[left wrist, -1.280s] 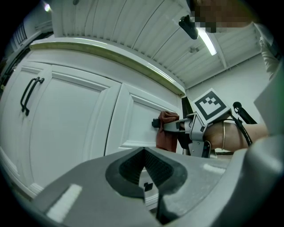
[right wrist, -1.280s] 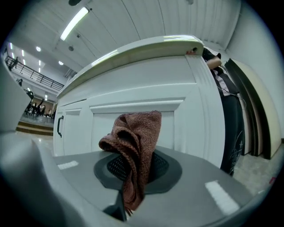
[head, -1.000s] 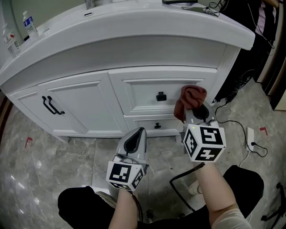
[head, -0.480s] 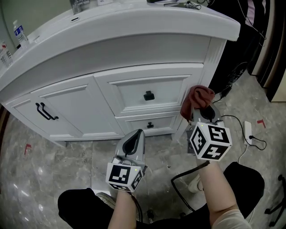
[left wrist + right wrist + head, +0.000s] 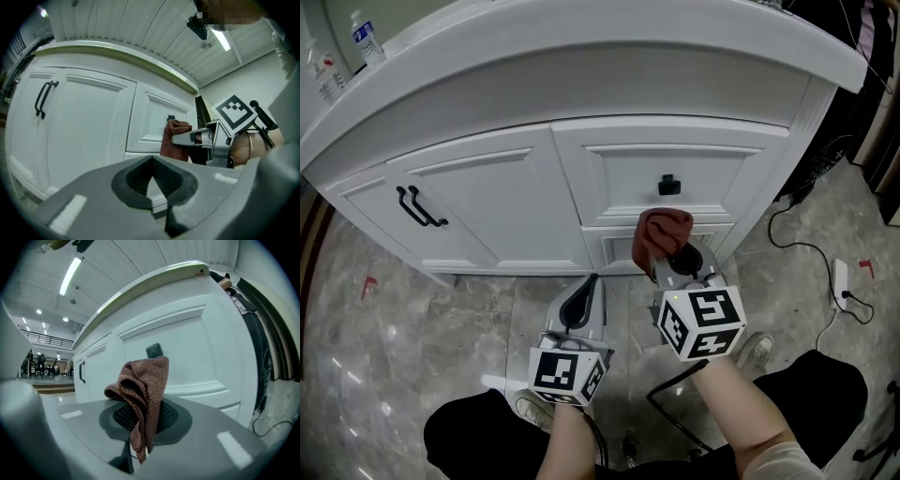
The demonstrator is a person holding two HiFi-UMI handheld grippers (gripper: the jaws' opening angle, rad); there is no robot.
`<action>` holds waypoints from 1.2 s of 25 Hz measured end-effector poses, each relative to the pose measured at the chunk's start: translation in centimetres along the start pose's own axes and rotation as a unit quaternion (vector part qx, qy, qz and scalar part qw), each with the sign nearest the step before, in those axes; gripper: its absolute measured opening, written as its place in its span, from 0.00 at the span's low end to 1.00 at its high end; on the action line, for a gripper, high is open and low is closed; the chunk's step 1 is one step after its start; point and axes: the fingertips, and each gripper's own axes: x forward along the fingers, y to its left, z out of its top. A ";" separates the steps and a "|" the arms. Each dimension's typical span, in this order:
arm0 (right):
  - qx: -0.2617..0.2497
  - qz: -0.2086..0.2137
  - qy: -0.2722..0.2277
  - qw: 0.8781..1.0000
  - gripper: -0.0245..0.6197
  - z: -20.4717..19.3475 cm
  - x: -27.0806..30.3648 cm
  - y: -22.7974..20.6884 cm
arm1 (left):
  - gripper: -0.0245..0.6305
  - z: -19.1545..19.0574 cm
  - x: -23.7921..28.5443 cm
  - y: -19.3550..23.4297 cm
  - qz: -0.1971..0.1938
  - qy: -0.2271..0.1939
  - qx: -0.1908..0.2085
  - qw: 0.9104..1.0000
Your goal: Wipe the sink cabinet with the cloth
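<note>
The white sink cabinet (image 5: 487, 192) fills the upper half of the head view, with two doors at left and two drawers at right. A reddish-brown cloth (image 5: 661, 236) is bunched up in my right gripper (image 5: 671, 255), which is shut on it just below the upper drawer's black knob (image 5: 669, 185). In the right gripper view the cloth (image 5: 140, 390) stands up from the shut jaws in front of the drawer front (image 5: 187, 352). My left gripper (image 5: 579, 302) is shut and holds nothing, low in front of the cabinet base; the cloth (image 5: 174, 139) shows to its right.
Black door handles (image 5: 420, 206) sit on the left doors. A water bottle (image 5: 364, 39) stands on the countertop at far left. Black cables (image 5: 811, 248) and a white power strip (image 5: 842, 277) lie on the marble floor at right. A person's shoe (image 5: 757, 349) is below.
My right gripper with the cloth has moved left, from the cabinet's right edge to the middle of the drawers below the knob. The left gripper has stayed in place.
</note>
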 end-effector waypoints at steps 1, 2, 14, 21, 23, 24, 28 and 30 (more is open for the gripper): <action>-0.001 0.010 0.001 1.000 0.16 -0.1 0.7 1.1 | 0.04 0.0 -0.5 0.8 0.009 0.000 -0.001 1.000; -0.001 0.019 0.001 1.000 0.16 -0.1 1.3 2.0 | 0.04 0.2 -1.0 1.5 0.019 -0.001 0.000 1.000; -0.002 0.073 0.010 0.997 0.16 0.2 6.1 8.0 | 0.04 1.2 -3.3 5.8 0.055 -0.010 0.017 0.998; 0.012 0.049 0.015 0.999 0.16 0.1 5.1 5.3 | 0.04 1.1 -2.3 4.7 0.041 -0.008 0.015 0.999; 0.024 0.043 0.014 0.999 0.16 0.4 4.7 4.2 | 0.04 0.9 -1.9 4.0 0.033 -0.007 0.014 0.999; 0.027 0.039 0.014 0.999 0.16 0.5 4.4 3.6 | 0.04 0.7 -1.7 3.7 0.029 -0.007 0.014 0.999; 0.035 0.022 0.013 0.999 0.16 0.9 3.4 1.5 | 0.04 0.2 -0.9 2.1 0.010 -0.006 0.016 1.000; 0.038 0.011 0.011 0.999 0.16 1.1 2.9 0.3 | 0.04 0.2 -0.5 1.2 0.002 -0.004 0.020 1.000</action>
